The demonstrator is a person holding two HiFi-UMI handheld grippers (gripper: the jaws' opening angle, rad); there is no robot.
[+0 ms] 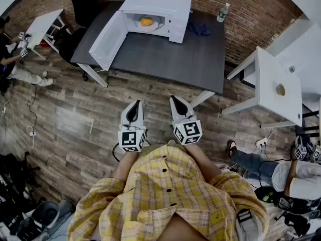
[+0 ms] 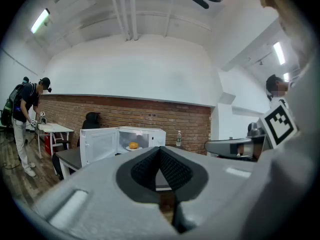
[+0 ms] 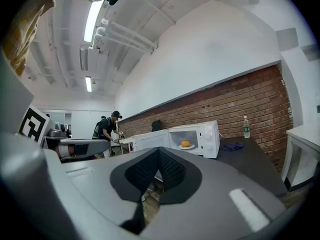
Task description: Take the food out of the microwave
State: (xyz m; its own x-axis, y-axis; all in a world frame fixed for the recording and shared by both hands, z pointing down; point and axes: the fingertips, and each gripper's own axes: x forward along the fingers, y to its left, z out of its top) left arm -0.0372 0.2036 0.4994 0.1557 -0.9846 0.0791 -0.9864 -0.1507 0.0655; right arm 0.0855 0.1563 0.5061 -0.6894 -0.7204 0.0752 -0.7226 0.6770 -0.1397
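Grippers come nearest, held level in front of the person's yellow plaid shirt (image 1: 165, 195) and well short of the microwave (image 1: 165, 9). The left gripper (image 1: 136, 104) has its jaws pressed together with nothing between them. The right gripper (image 1: 176, 100) is likewise closed and empty. Both point toward the microwave across a stretch of wooden floor (image 1: 75, 119).

The step in hand looks like the approach, since nothing has been reached for yet. To do it well, the person would probably walk up to the front of the microwave and spread one gripper's jaws before entering the cavity. Coming in low and level would let the jaws take the rim of the plate (image 1: 156, 25) rather than the round food (image 1: 146, 21), which could roll off. The door (image 1: 104, 36) juts out on the microwave's left, so an entry from straight ahead or from its right should stay clear of it.

Farther off, the microwave stands on the dark surface (image 1: 170, 54) with its door swung wide. Inside it rests the white plate, and on the plate sits the food, a rounded orange item that seems to be alone in there. Just right of the microwave lies a blue cloth (image 1: 199, 29), and further right stands a water bottle (image 1: 223, 12).
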